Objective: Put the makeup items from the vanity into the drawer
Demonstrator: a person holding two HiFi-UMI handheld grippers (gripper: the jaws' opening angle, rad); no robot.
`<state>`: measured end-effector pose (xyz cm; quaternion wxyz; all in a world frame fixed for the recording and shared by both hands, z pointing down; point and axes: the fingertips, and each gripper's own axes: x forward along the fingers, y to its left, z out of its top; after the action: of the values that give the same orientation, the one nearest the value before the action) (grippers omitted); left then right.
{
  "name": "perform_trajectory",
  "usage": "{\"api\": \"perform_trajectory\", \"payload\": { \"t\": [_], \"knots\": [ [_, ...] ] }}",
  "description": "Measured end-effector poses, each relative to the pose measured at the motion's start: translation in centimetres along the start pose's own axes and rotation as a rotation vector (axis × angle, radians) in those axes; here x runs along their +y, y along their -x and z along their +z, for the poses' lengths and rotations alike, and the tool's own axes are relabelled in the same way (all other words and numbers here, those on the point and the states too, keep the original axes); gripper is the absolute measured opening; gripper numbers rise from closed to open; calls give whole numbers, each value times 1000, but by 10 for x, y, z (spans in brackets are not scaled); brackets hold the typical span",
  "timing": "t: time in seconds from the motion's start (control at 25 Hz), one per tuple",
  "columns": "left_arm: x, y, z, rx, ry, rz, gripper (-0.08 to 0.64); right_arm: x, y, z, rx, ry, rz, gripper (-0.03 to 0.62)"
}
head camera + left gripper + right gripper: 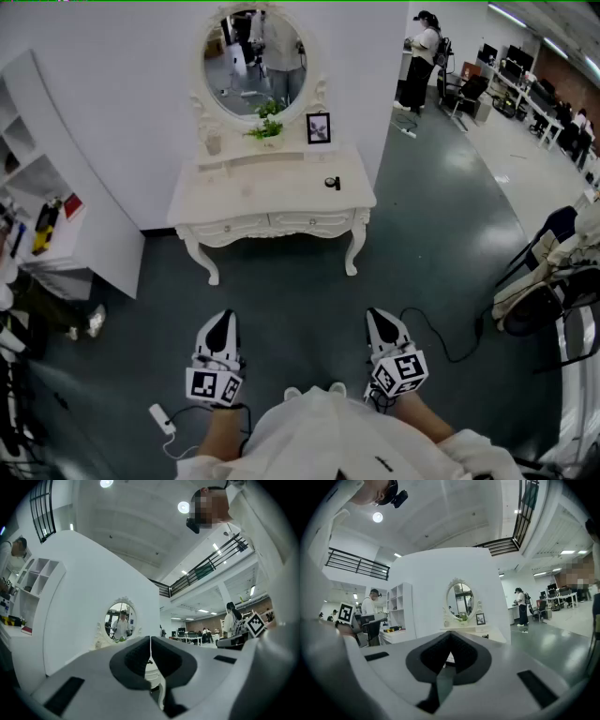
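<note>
A: Person's white top [328, 427] is filling the near edge. The left gripper [222, 323] and right gripper [381, 321] are hanging just beyond it, each with its jaws pressed together on nothing.

B: Noting that. Where is the makeup sitting?

A: One small dark makeup item [332, 183] is lying on the vanity [253, 197], toward its right end and well apart from both grippers. The drawers [309, 222] under the top are looking shut.

B: What am I flagging as risks?

A: The item is lying near the right edge, so a jaw arriving closed or opening late is likely shoving it off rather than pinching it. A black cable [441, 342] is trailing over the floor by the right gripper, so walking in is risking a snag. Reaching too far is risking a knock to the picture frame [318, 127].
</note>
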<state>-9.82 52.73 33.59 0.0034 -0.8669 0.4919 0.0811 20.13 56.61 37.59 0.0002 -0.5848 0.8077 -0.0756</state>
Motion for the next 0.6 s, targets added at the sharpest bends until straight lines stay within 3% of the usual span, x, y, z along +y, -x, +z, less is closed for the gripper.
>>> {"api": "perform_trajectory", "payload": {
  "t": [0.6],
  "knots": [
    [38,4,6,-14,-29,19,34,30,-33,-2,-7,-26,32,17]
  ]
}}
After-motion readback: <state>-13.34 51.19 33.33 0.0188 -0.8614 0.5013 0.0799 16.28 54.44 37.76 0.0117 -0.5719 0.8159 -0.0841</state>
